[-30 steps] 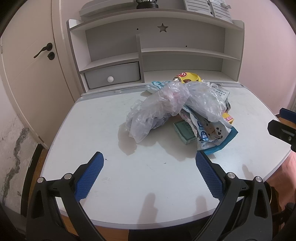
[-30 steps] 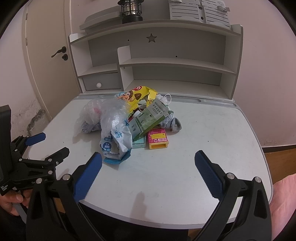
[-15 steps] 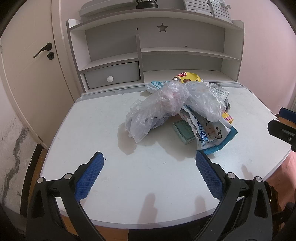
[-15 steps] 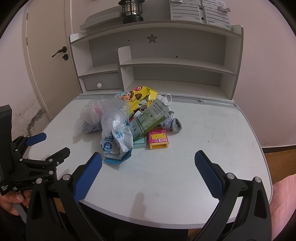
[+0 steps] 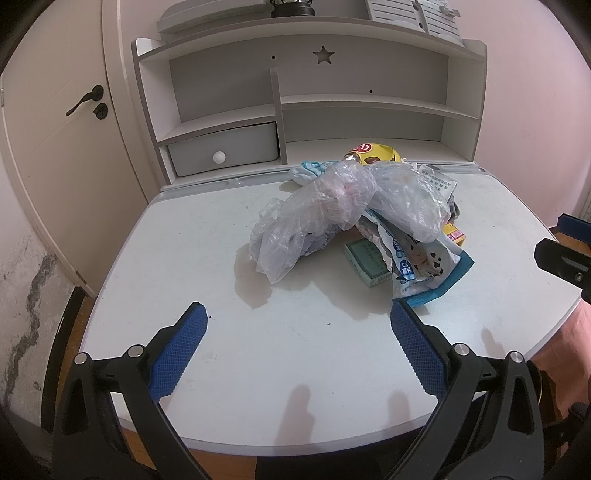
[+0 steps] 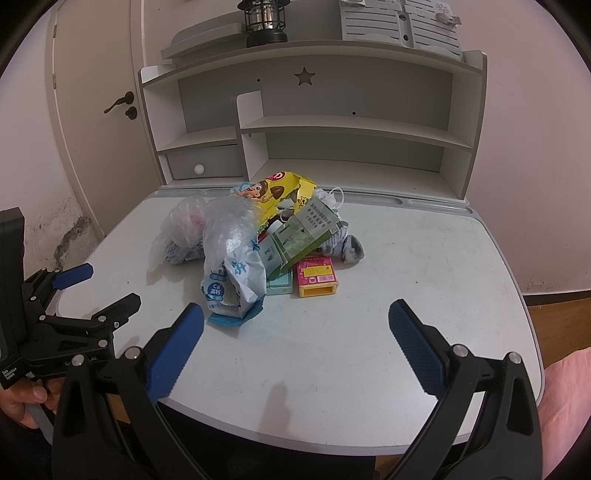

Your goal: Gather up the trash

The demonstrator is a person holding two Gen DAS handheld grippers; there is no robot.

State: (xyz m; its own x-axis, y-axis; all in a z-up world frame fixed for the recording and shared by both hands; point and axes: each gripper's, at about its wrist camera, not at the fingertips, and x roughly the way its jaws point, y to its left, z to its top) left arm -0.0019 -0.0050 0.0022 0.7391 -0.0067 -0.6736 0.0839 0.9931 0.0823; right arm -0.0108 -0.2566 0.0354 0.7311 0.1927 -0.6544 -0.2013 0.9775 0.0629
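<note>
A heap of trash lies mid-desk: a clear plastic bag (image 5: 332,206), a blue-and-white snack wrapper (image 5: 421,262), a small green box (image 5: 365,260), a yellow snack bag (image 6: 280,192), a green carton (image 6: 306,232) and a pink-and-yellow box (image 6: 316,277). The clear plastic bag (image 6: 207,229) and the wrapper (image 6: 232,284) also show in the right wrist view. My left gripper (image 5: 297,347) is open and empty, near the desk's front edge, short of the heap. My right gripper (image 6: 295,343) is open and empty, in front of the heap.
The white desk (image 5: 229,229) carries a shelf hutch (image 5: 354,107) with a small drawer (image 5: 221,149) at the back. A lantern (image 6: 264,20) stands on top. A door (image 5: 55,122) is at the left. The left gripper shows in the right view (image 6: 77,295).
Both grippers have barely moved. The trash heap is unchanged.
</note>
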